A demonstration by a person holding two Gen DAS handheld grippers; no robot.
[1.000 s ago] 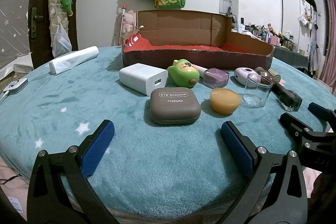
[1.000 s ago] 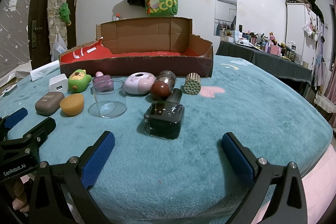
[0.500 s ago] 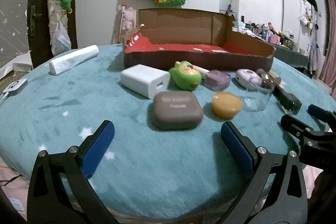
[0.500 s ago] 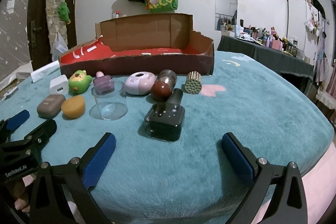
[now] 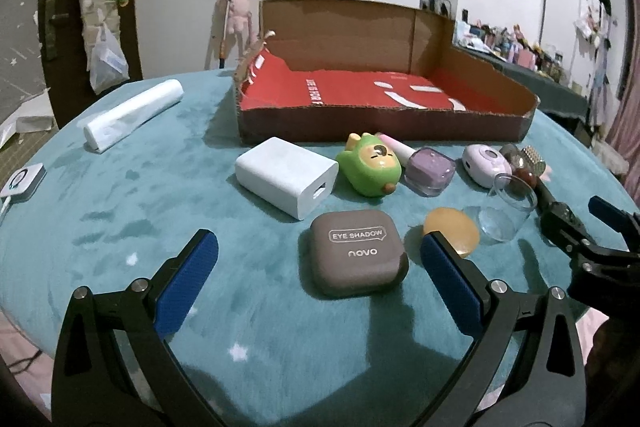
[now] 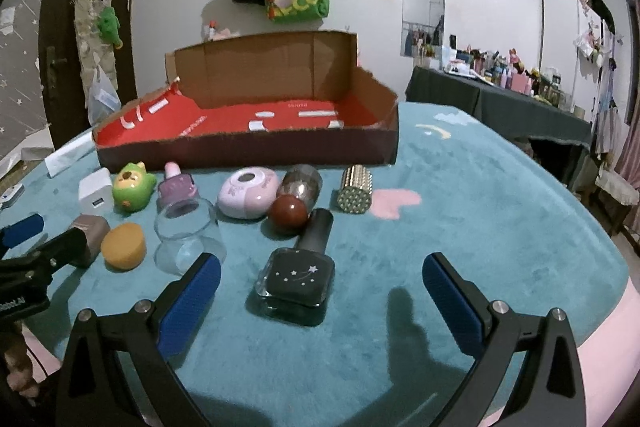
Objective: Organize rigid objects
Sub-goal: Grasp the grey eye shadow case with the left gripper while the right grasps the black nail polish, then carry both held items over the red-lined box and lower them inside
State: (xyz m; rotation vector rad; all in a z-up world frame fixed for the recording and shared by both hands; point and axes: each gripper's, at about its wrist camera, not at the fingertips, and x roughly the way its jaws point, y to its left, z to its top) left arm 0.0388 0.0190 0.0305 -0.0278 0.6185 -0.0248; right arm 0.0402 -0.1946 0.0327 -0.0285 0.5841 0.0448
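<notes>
An open cardboard box with a red floor (image 5: 360,95) (image 6: 256,115) stands at the back of the teal table. Before it lie a white charger (image 5: 286,177), a green toy (image 5: 370,167), a brown eye-shadow case (image 5: 354,257), an orange puck (image 5: 452,235) and a clear cup (image 5: 506,213). My left gripper (image 5: 318,273) is open, the eye-shadow case just ahead between its fingers. My right gripper (image 6: 320,285) is open, with a black square bottle (image 6: 298,273) between its fingers. A red ball (image 6: 288,213), a pink case (image 6: 248,193) and a studded cylinder (image 6: 354,189) lie beyond it.
A white plastic roll (image 5: 134,115) lies at the back left, a small white device (image 5: 22,181) at the left edge. A purple bottle (image 6: 176,189) lies by the cup. The table edge curves close on the right. A cluttered dark table (image 6: 500,95) stands behind.
Both grippers have moved forward and tilted down over the table. The eye-shadow case and the black bottle now sit closer, between the fingers. No object has moved.
</notes>
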